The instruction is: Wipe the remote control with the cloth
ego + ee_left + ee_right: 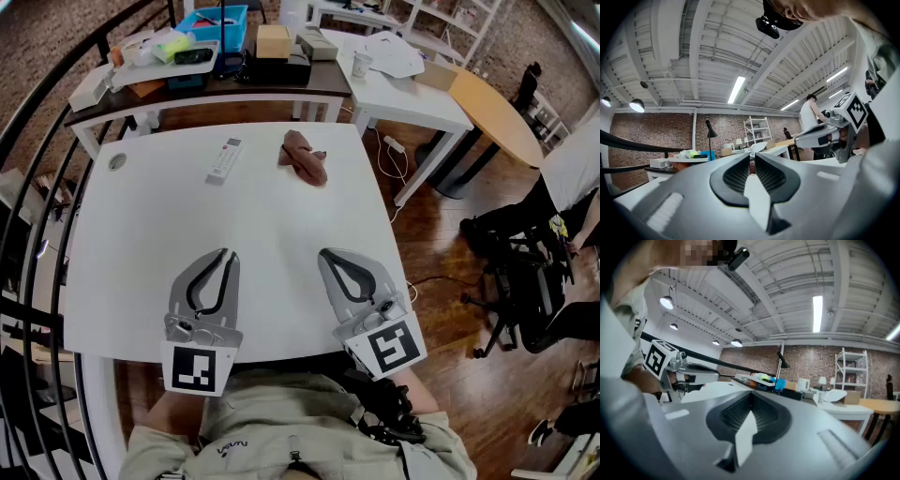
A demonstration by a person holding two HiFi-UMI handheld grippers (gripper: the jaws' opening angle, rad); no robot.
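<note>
Well short of remote [224, 159], left tool [225, 254], right tool [324, 254] level, closed.

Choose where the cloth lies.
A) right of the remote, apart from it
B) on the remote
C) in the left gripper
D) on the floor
A: the cloth lies on the table right of the remote, a bare gap between them.

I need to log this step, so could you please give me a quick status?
Left gripper, right gripper: shut, empty, near side of table. Remote and cloth lie apart, untouched, far side. Nothing between.
</note>
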